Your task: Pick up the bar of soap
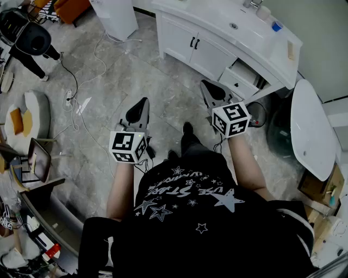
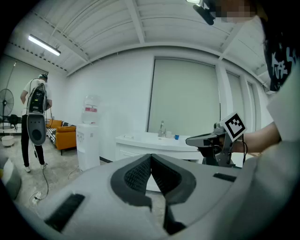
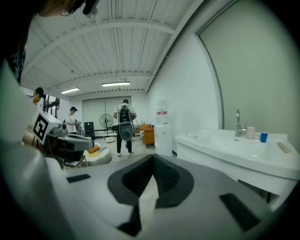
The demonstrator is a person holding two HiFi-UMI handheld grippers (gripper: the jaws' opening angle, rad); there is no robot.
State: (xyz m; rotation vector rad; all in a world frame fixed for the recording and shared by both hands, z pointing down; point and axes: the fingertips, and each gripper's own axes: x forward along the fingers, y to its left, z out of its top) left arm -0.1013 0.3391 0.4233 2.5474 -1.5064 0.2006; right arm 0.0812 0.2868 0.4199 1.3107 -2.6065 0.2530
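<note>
The bar of soap (image 1: 291,50) is a small tan block lying near the right end of the white vanity counter (image 1: 217,16). In the right gripper view the soap (image 3: 282,146) lies far right, past a blue cup (image 3: 263,137) and the faucet (image 3: 238,123). My left gripper (image 1: 144,102) is held over the floor, its jaws shut and empty, and its tips (image 2: 151,157) meet. My right gripper (image 1: 205,84) is closer to the vanity but well short of the soap. Its jaws (image 3: 152,160) are shut with nothing between them.
An open drawer (image 1: 239,76) sticks out of the vanity front, with a dark bin (image 1: 260,113) below it. A white oval fixture (image 1: 310,127) stands at the right. Cables (image 1: 76,98) trail over the grey floor, a water dispenser (image 2: 89,136) stands left of the vanity, and a person (image 2: 35,122) stands farther off.
</note>
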